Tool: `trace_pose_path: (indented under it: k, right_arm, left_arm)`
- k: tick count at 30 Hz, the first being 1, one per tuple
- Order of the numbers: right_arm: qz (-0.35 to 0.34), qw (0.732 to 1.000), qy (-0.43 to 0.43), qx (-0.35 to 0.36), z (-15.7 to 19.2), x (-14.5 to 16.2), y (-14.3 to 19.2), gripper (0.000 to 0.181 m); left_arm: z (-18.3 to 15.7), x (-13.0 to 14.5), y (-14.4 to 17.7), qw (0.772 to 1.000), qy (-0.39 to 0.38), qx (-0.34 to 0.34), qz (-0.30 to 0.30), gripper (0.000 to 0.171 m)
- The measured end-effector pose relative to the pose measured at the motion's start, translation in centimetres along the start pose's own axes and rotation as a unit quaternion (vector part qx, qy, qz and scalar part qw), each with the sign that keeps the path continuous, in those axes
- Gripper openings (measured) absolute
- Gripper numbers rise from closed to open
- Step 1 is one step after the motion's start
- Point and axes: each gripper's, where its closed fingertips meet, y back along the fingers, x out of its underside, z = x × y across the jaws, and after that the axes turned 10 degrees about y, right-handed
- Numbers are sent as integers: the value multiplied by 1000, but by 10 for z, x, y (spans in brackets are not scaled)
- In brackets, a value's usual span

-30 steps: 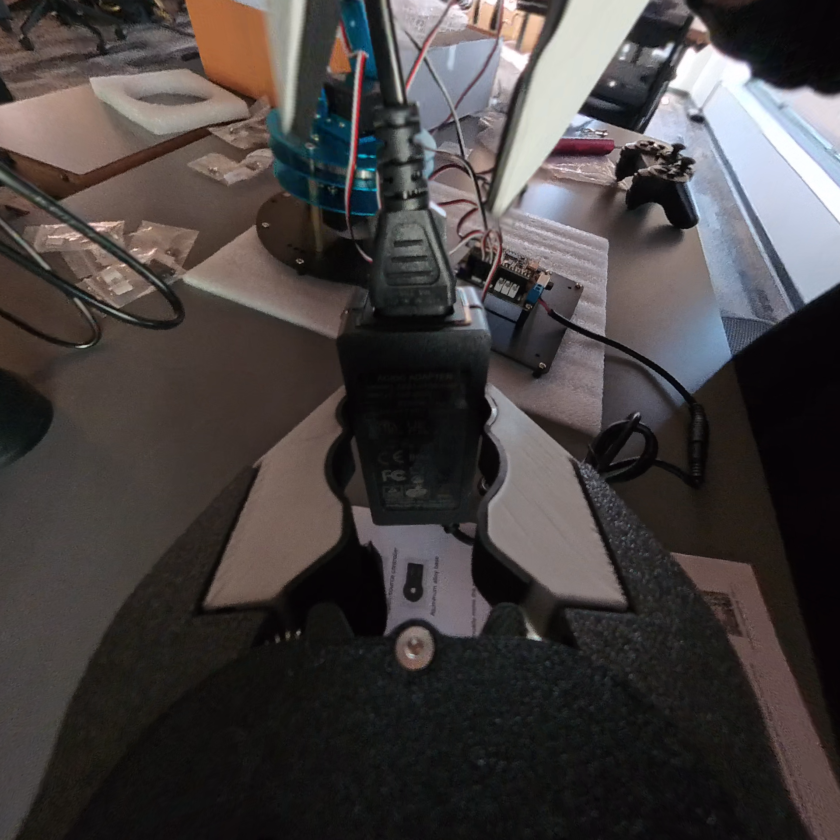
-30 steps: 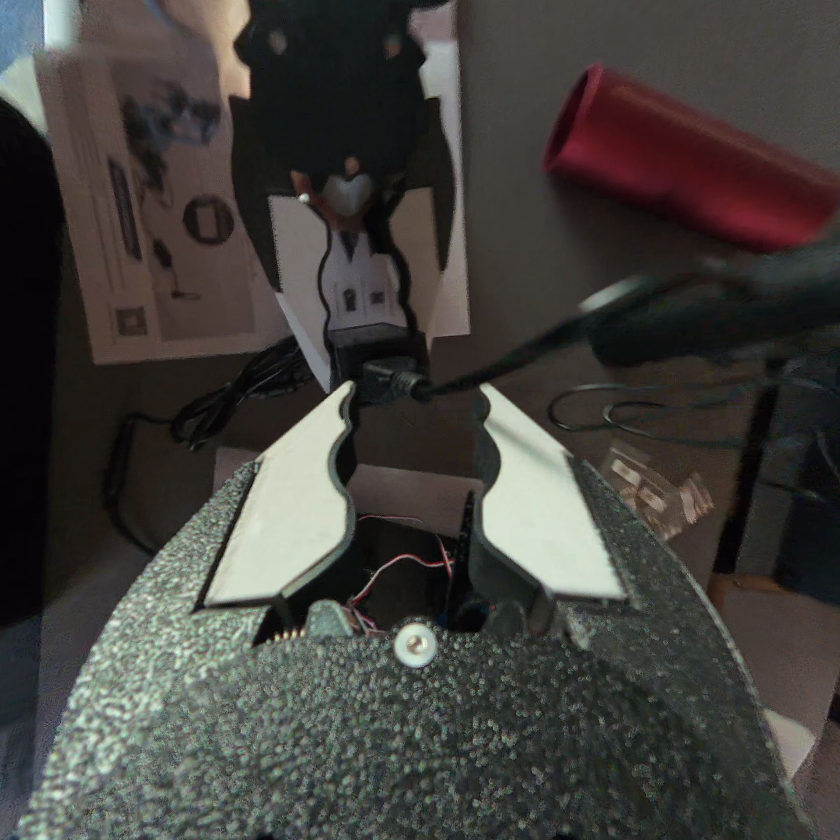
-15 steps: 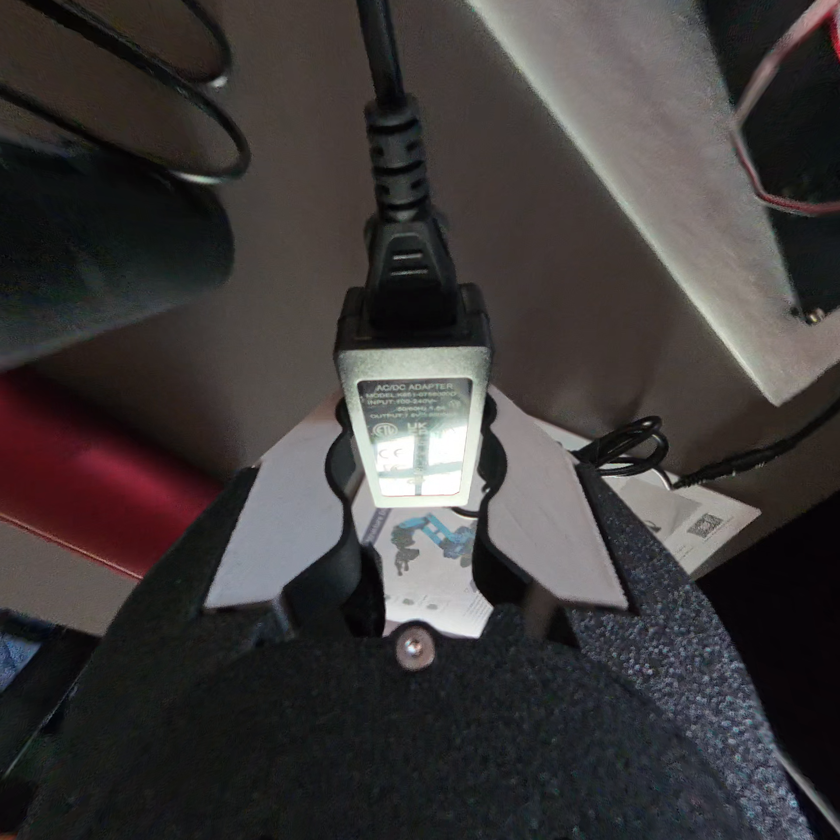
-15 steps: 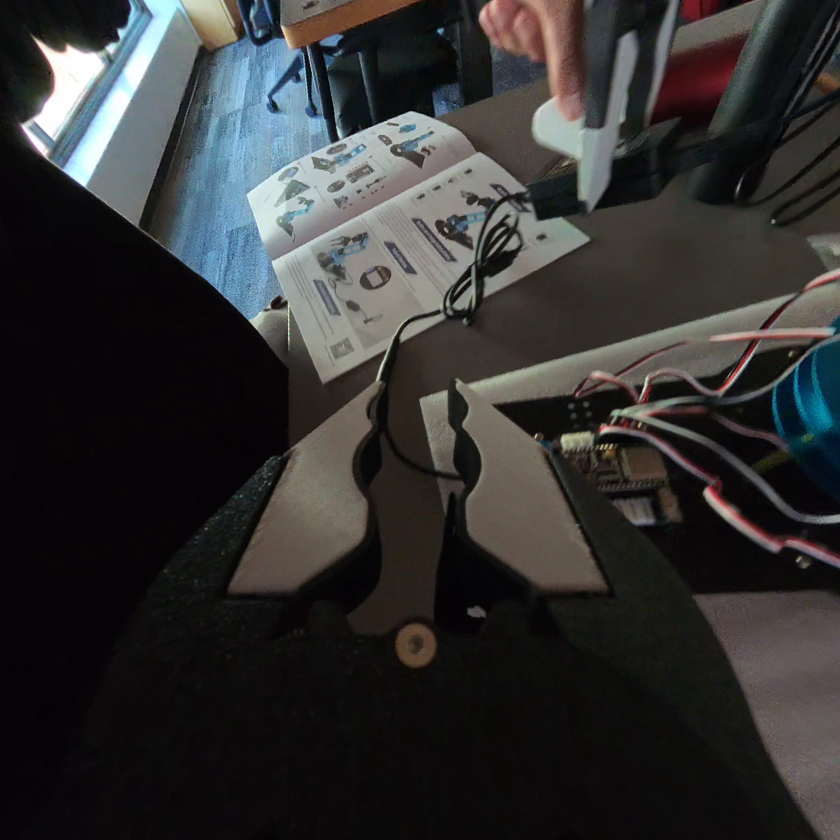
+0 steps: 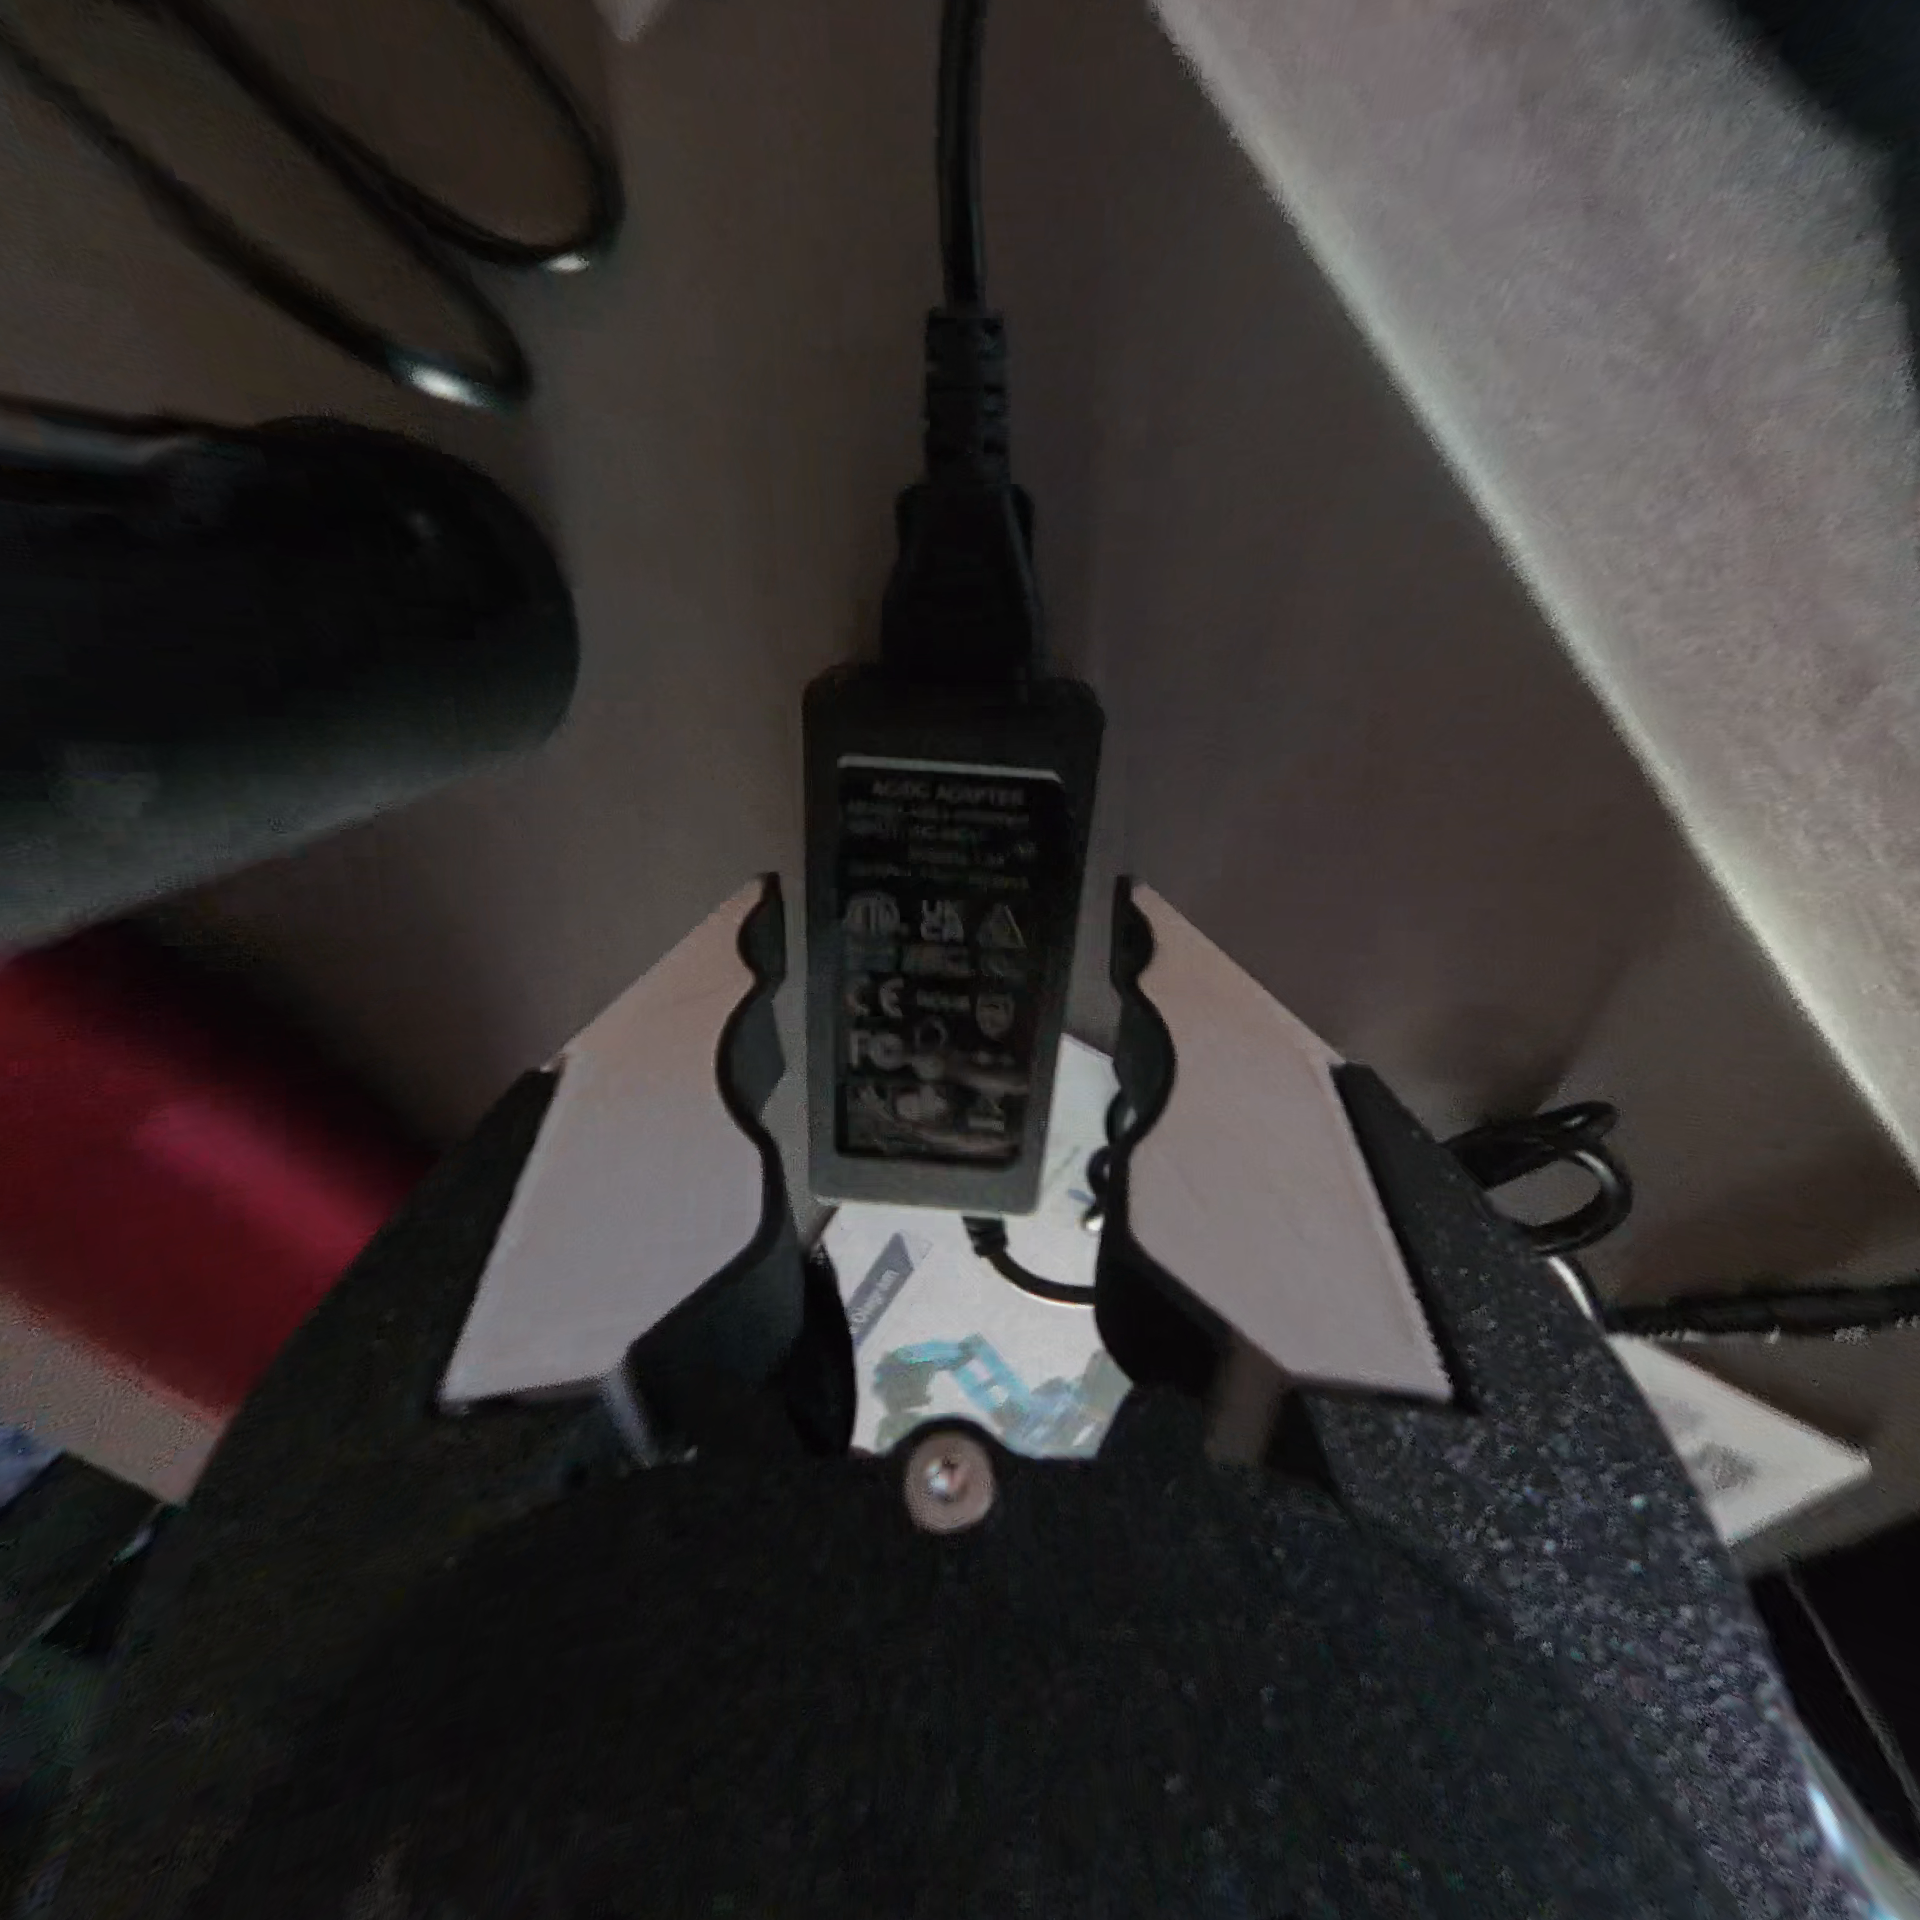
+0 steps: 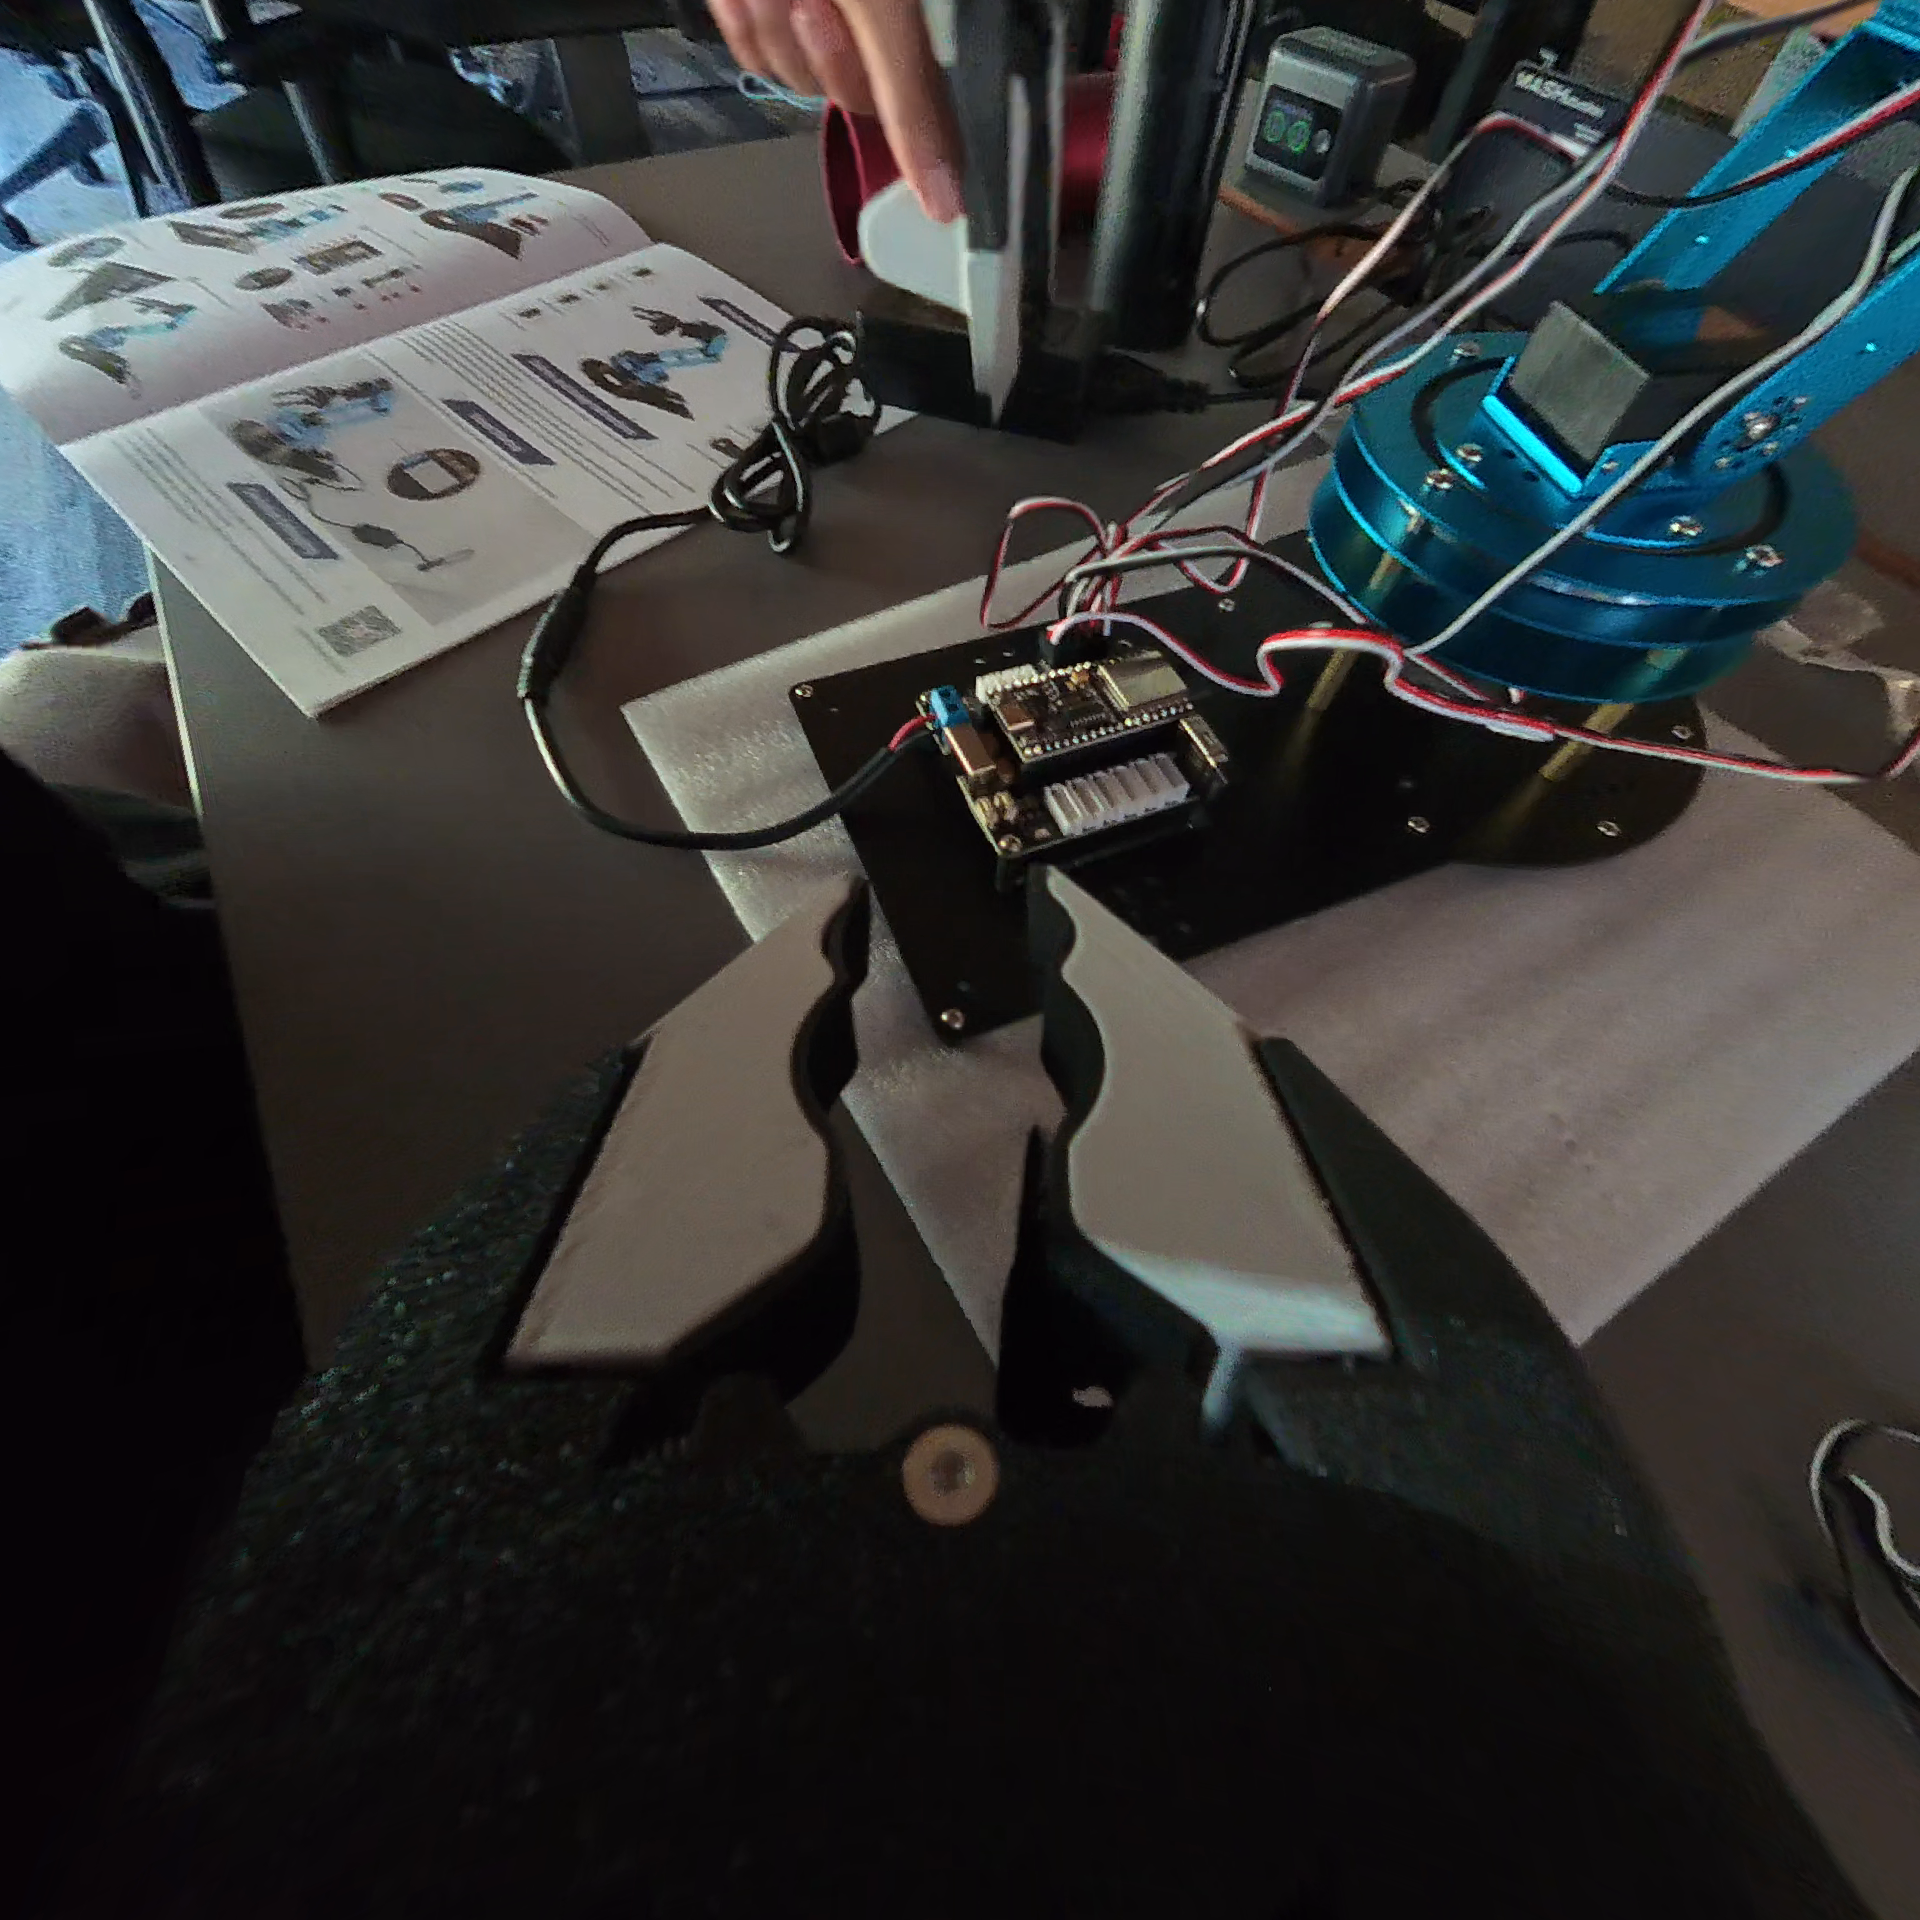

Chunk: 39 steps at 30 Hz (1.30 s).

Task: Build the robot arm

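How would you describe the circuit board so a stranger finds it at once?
Find the blue arm base on the black plate. The board sits at the plate's left end: the only part with white sockets and wires plugged in.

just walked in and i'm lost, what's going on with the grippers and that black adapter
A person works two handheld grippers at a desk. The left gripper has the black power adapter, mains cord plugged in, between its jaws, down at the table beside the open booklet. The right gripper is empty with jaws apart, hovering over the foam sheet just short of the circuit board on the blue robot arm base.
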Motion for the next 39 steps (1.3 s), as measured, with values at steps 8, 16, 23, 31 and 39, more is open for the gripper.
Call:
trace_pose_path:
  k: [8,16,23,31,39]
  right_arm:
    - [28,998,8,57,-22,16,7,37]
    - [-99,993,-60,25,-7,3,38,34]
    - [-140,987,-78,-23,10,-2,53,36]
    - [-130,988,-77,-35,14,1,50,35]
    - [-111,990,-77,-25,11,6,45,36]
  left_arm:
    - [-161,8,92,881,143,108,-438,50]
    - [-240,-7,36,889,156,8,-431,40]
    - [-237,-8,30,897,163,20,-411,38]
    - [-237,-6,29,899,138,28,-414,34]
    - [-240,-4,31,897,138,30,-418,23]
